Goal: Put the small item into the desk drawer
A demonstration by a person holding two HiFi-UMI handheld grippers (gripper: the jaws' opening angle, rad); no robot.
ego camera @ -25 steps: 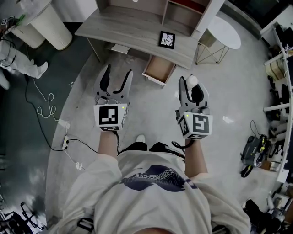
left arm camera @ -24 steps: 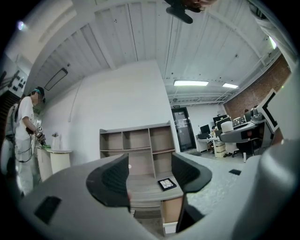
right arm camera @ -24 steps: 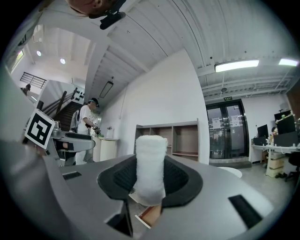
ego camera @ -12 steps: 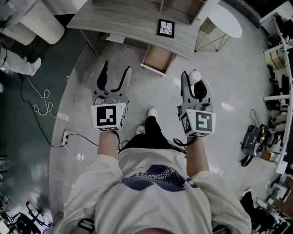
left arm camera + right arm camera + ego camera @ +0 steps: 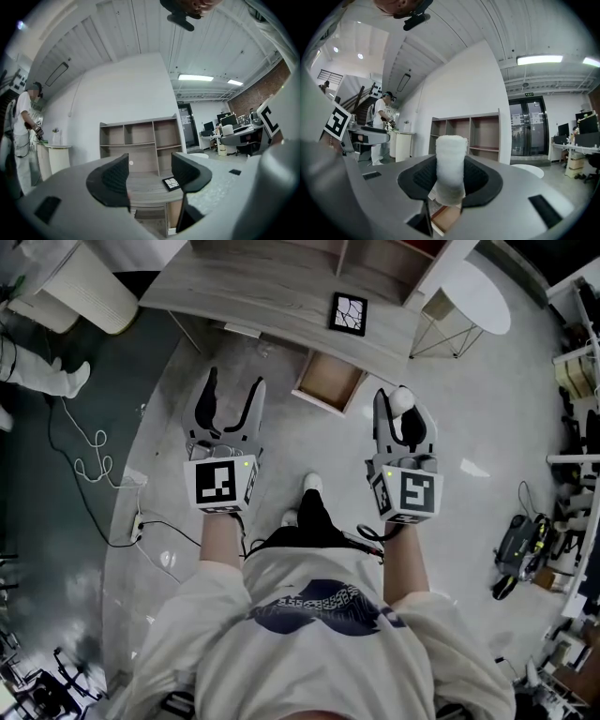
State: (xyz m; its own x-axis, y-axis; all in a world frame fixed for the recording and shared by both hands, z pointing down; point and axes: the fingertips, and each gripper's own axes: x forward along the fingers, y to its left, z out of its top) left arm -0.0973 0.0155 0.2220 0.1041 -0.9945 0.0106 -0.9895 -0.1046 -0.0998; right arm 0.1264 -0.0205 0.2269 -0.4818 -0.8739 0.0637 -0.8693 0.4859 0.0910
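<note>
My right gripper (image 5: 401,418) is shut on a small white roll (image 5: 401,401), which stands upright between the black pads in the right gripper view, the white roll (image 5: 451,168) filling the gap. My left gripper (image 5: 228,401) is open with nothing between its fingers, as the left gripper view also shows for the left gripper (image 5: 149,180). Ahead of both, the wooden desk (image 5: 272,298) has its drawer (image 5: 329,382) pulled out and open, below the desk's front edge. Both grippers hover above the floor, short of the drawer.
A black-and-white patterned tile (image 5: 348,313) lies on the desk. A round white side table (image 5: 473,298) stands right of the desk. A white cylinder bin (image 5: 89,287) and a person's legs (image 5: 37,371) are at the far left, with cables (image 5: 94,460) on the floor.
The person has stepped forward; the desk and drawer have shifted slightly in the head view. Both grippers hold the same pose, the right still gripping the white roll.
</note>
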